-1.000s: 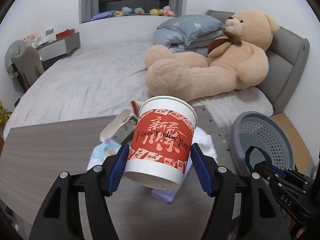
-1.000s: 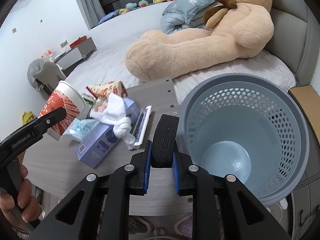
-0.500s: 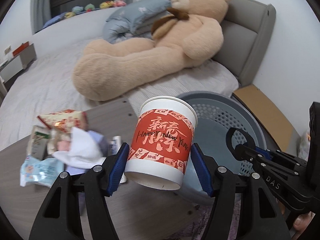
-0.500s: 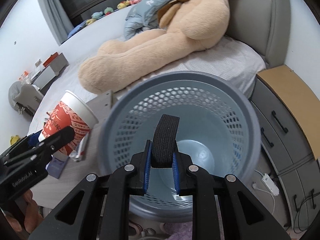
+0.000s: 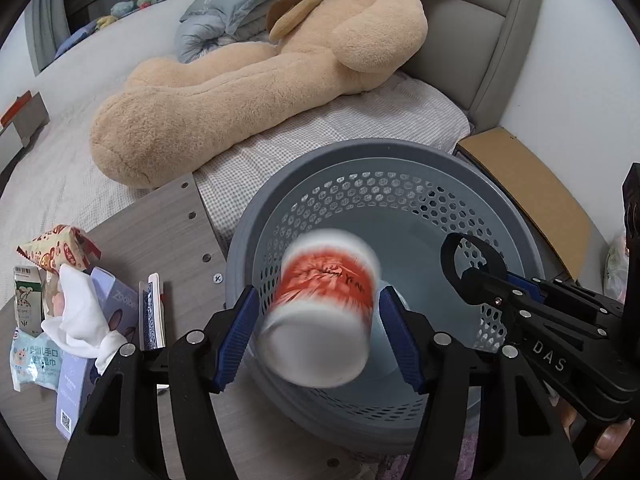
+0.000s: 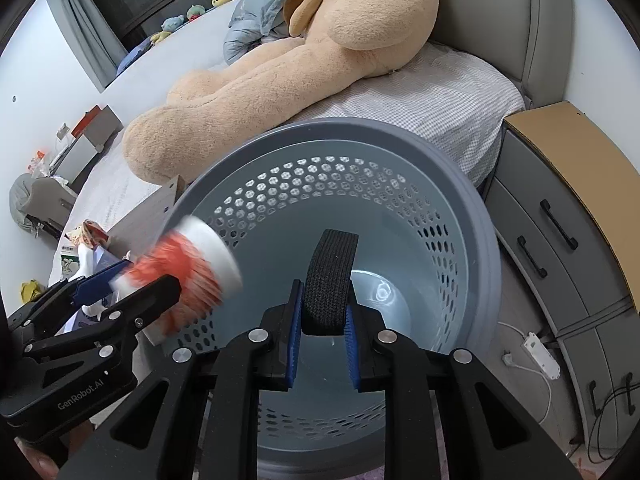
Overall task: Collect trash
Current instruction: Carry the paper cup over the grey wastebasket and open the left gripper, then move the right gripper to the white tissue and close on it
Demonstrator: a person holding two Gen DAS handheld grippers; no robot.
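Note:
A red-and-white paper cup (image 5: 324,308) is blurred and tilted between the fingers of my left gripper (image 5: 320,336), with a gap at each blue pad, so the jaws stand open around it. It hangs over the mouth of the grey perforated bin (image 5: 400,152). The right wrist view shows the same cup (image 6: 188,280) at the bin's (image 6: 360,128) left rim. My right gripper (image 6: 322,320) is shut on a black woven band (image 6: 332,276) above the inside of the bin. The band's loop (image 5: 452,248) shows at the right in the left wrist view.
On the grey table (image 5: 160,232) left of the bin lie a snack wrapper (image 5: 56,248), a white tissue (image 5: 76,312), a purple box (image 5: 80,380) and a wipes pack (image 5: 34,360). A teddy bear (image 5: 240,80) lies on the bed behind. A nightstand (image 6: 560,220) stands right of the bin.
Both grippers have swung right from over the table to above the bin. The cup, gripped firmly before, now sits loose and blurred between the left fingers. The band stays clamped.

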